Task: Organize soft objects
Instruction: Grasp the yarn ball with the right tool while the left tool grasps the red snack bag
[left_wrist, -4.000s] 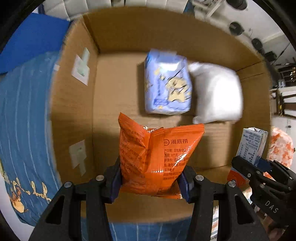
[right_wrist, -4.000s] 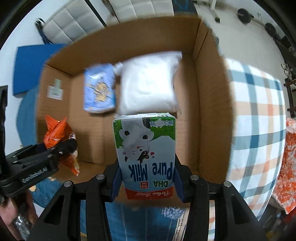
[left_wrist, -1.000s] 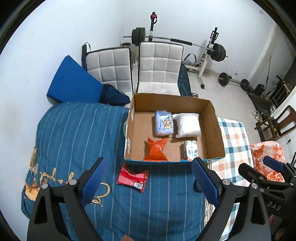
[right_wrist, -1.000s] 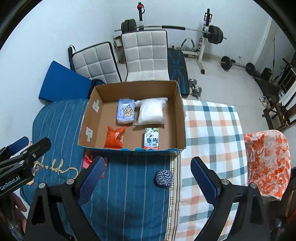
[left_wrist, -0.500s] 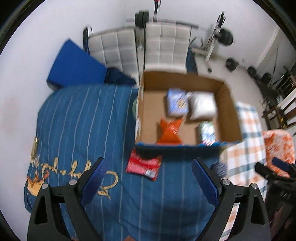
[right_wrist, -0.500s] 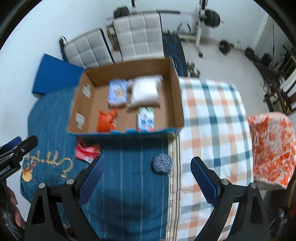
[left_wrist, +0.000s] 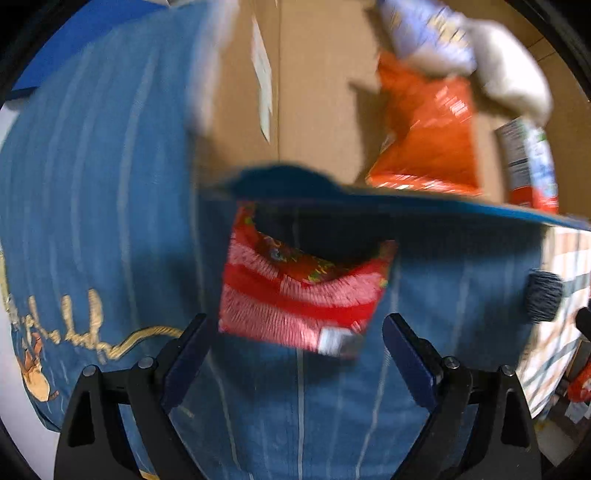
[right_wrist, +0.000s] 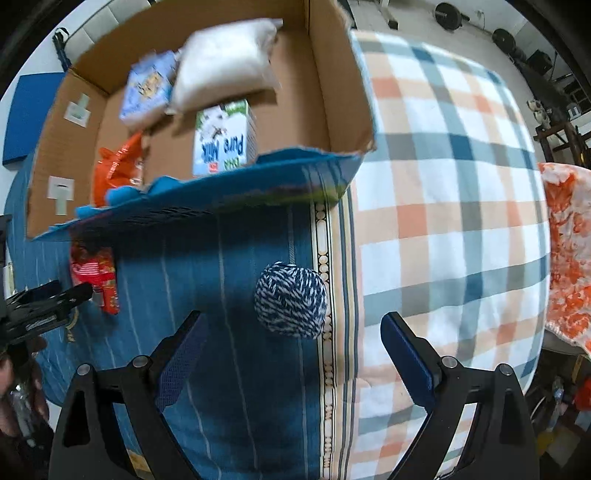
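A red snack packet (left_wrist: 299, 295) lies on the blue striped blanket just in front of the cardboard box (left_wrist: 314, 92); it also shows in the right wrist view (right_wrist: 96, 273). My left gripper (left_wrist: 295, 354) is open, low over the packet, its jaws either side of the near edge. A blue-and-white yarn ball (right_wrist: 291, 300) lies at the blanket seam. My right gripper (right_wrist: 290, 354) is open just short of it. The box (right_wrist: 332, 74) holds an orange bag (left_wrist: 424, 140), a milk carton (right_wrist: 221, 138), a white pouch (right_wrist: 225, 62) and a light-blue pack (right_wrist: 147, 88).
A plaid blanket (right_wrist: 443, 184) covers the bed's right side, and an orange floral cloth (right_wrist: 565, 251) lies beyond it. The box's blue front flap (right_wrist: 221, 188) hangs over the blanket above both items. The yarn ball also shows in the left wrist view (left_wrist: 543, 295).
Both grippers have dropped from high above the bed to just over the blanket. The left one now straddles the red packet's edge and the right one faces the yarn ball. Both stay open.
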